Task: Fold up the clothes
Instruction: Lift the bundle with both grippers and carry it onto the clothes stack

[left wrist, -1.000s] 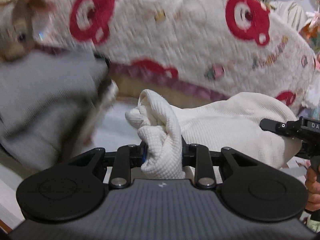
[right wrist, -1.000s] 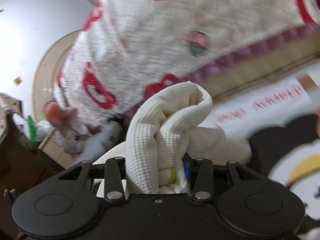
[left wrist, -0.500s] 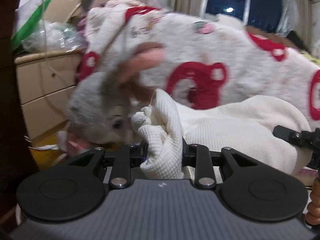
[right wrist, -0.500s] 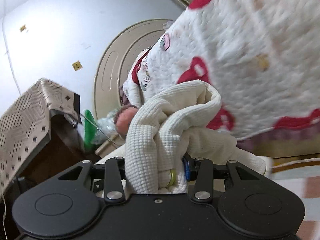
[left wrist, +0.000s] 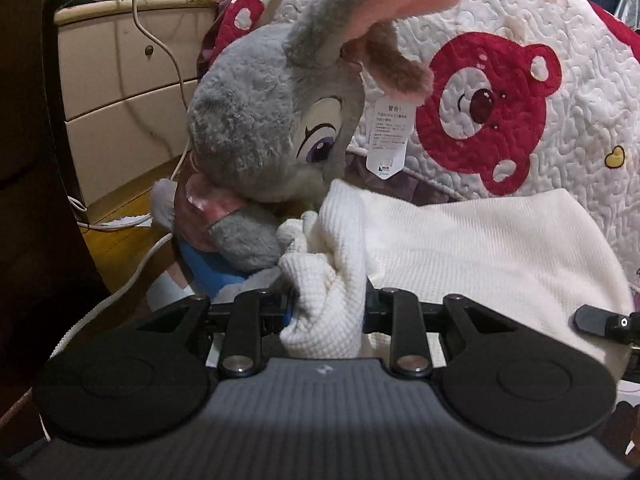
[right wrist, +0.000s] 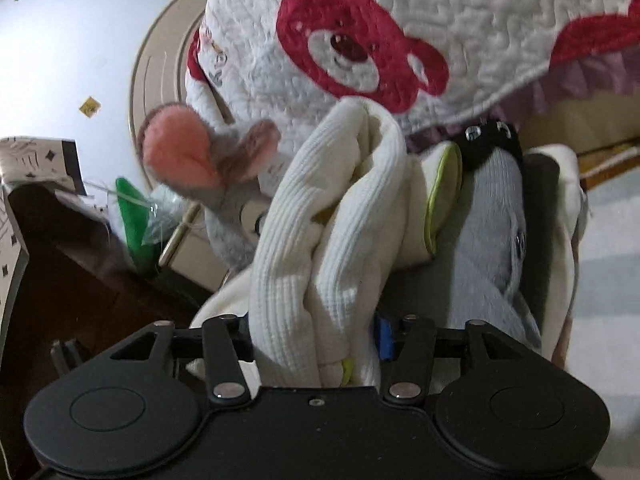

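A cream waffle-knit garment (left wrist: 472, 256) hangs stretched between both grippers. My left gripper (left wrist: 326, 308) is shut on a bunched corner of it, and the cloth runs off to the right toward the tip of the other gripper (left wrist: 600, 322). In the right wrist view my right gripper (right wrist: 316, 336) is shut on another thick bunch of the same garment (right wrist: 320, 216), which hides both fingertips. A yellow-green trim edge (right wrist: 438, 196) of the garment shows beside a grey plush part.
A grey plush rabbit (left wrist: 264, 128) with pink ears sits close behind the garment, a paper tag (left wrist: 388, 136) hanging from it. A white quilt with red bears (left wrist: 500, 92) fills the background. A cream drawer unit (left wrist: 124, 92), white cables and dark furniture (left wrist: 28, 160) stand at the left.
Both grippers have swung left with the garment still held; the view went from the quilt to the plush rabbit and drawers, which are now close in front.
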